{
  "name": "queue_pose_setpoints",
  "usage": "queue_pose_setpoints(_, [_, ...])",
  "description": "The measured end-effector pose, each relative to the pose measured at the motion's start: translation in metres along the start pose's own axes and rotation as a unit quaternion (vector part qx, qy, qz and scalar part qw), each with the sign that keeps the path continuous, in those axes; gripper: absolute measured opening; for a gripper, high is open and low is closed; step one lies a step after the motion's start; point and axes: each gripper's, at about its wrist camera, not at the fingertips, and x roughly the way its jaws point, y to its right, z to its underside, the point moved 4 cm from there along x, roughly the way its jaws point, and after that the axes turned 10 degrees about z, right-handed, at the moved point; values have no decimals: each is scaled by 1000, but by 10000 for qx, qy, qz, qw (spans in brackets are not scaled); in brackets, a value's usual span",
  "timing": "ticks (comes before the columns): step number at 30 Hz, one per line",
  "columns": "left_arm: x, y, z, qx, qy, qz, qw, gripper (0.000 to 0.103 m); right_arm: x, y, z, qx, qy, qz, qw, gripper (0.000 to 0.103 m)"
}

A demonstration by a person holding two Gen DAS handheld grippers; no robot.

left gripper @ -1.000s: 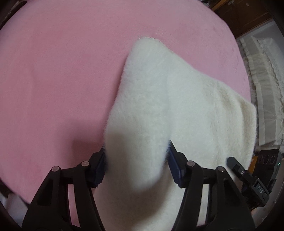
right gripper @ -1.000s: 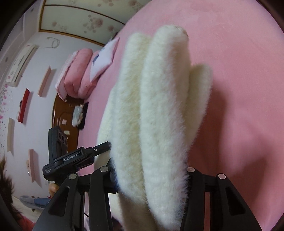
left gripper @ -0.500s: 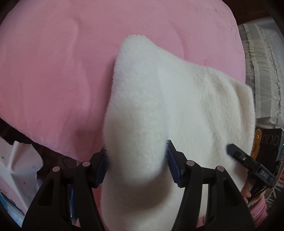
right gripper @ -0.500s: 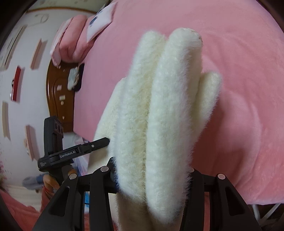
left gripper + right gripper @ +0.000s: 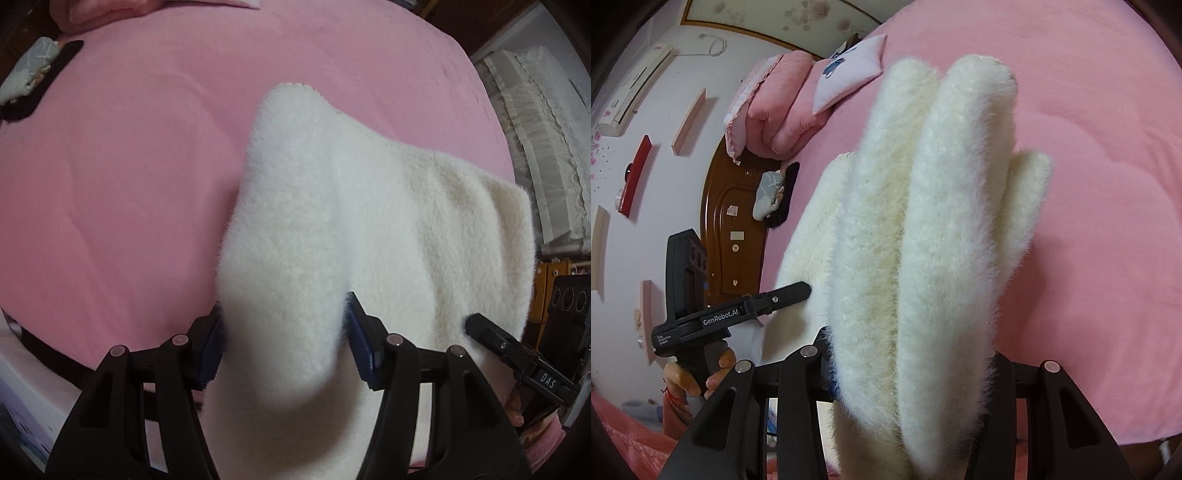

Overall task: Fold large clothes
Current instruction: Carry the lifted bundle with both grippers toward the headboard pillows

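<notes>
So the left gripper [image 5: 282, 334] has its blue pads clamped on a thick bunch of the white fleece garment [image 5: 369, 221], and the right gripper [image 5: 908, 373] is pinching another bunch of the same fluffy thing, squeezed into fat rolls between its fingers. Garment is held up off the pink bed [image 5: 129, 184], stretched between the two grippers, one stitched corner poking out over the sheet. From the right wrist view you can see the person's left hand [image 5: 701, 373] wrapped around the other gripper's handle. Further out: a folded pink quilt [image 5: 775, 107] with a pale pillow [image 5: 846, 77] beside it up by the brown wooden headboard [image 5: 738, 221], a grey bundle [image 5: 768, 195] at the bed's edge, and white lace curtains [image 5: 535, 147] off to the side
</notes>
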Motion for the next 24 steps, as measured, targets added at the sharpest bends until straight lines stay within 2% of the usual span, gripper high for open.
queue_pose_setpoints(5, [-48,-83,-47,-221,519,-234,9981,55,78,-101,-46,-602,-57,-154,9981,42])
queue_pose_setpoints(9, [-75,-151,-85,-433,1037,-577,9920,55,157,-165,-98,-1058,-6,-478,9932,42])
queue_pose_setpoints(11, [-87,-189,-108,-492,1297,-770,9873,55,198,-190,-127,-1233,128,-634,9903,42])
queue_pose_setpoints(12, [-88,-201,-119,-511,1434,-873,9845,55,229,-214,-128,-1312,206,-705,9886,42])
queue_pose_setpoints(16, [-84,-255,-183,-380,1970,-1381,9699,55,344,-244,-186,-1341,663,-1144,9821,42])
queue_pose_setpoints(18, [-65,-276,-219,-314,2141,-1538,9641,55,410,-264,-209,-1170,825,-1321,9808,42])
queue_pose_setpoints(19, [-38,-268,-245,-269,2198,-1573,9624,55,441,-267,-220,-1086,922,-1373,9802,42])
queue_pose_setpoints(21, [9,-297,-279,-267,2277,-1524,9614,55,489,-265,-234,-939,1038,-1371,9806,42])
queue_pose_setpoints(22, [36,-320,-284,-331,2126,-1435,9660,55,519,-267,-241,-889,1057,-1274,9822,42])
queue_pose_setpoints(23, [71,-335,-284,-449,1944,-1459,9690,55,559,-278,-253,-917,980,-951,9864,42])
queue_pose_setpoints(24, [99,-348,-280,-605,1901,-1591,9669,60,587,-280,-258,-1072,940,-550,9883,43])
